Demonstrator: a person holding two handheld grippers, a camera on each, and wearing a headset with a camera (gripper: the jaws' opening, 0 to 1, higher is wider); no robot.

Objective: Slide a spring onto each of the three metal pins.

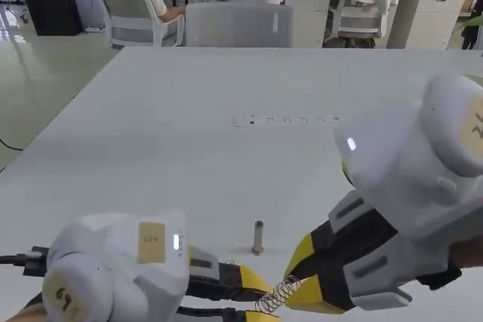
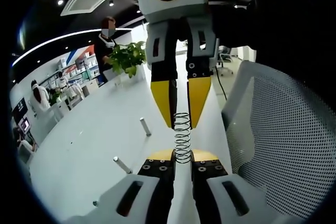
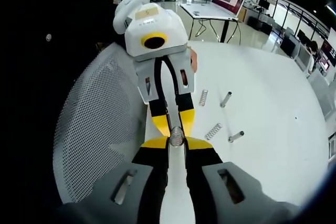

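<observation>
A small metal spring [image 1: 275, 295] hangs in the air just above the white table [image 1: 189, 148], stretched between my two grippers. My left gripper [image 1: 260, 299] is shut on one end, with that end between its yellow tips [image 2: 182, 156]. From the opposite side my right gripper [image 1: 298, 280] is shut on the other end [image 3: 177, 137]. One short metal pin [image 1: 258, 237] stands upright just beyond the spring. Two pins [image 2: 145, 126] [image 2: 122, 164] show in the left gripper view. Two loose springs [image 3: 203, 97] [image 3: 213, 131] lie near two pins [image 3: 226, 99] [image 3: 235, 136].
A grey mesh chair back [image 2: 283, 145] is close beside the grippers. A socket strip [image 1: 287, 119] is set into the table's middle. Beyond the far edge stand chairs [image 1: 238, 24] and desks, with people in the background.
</observation>
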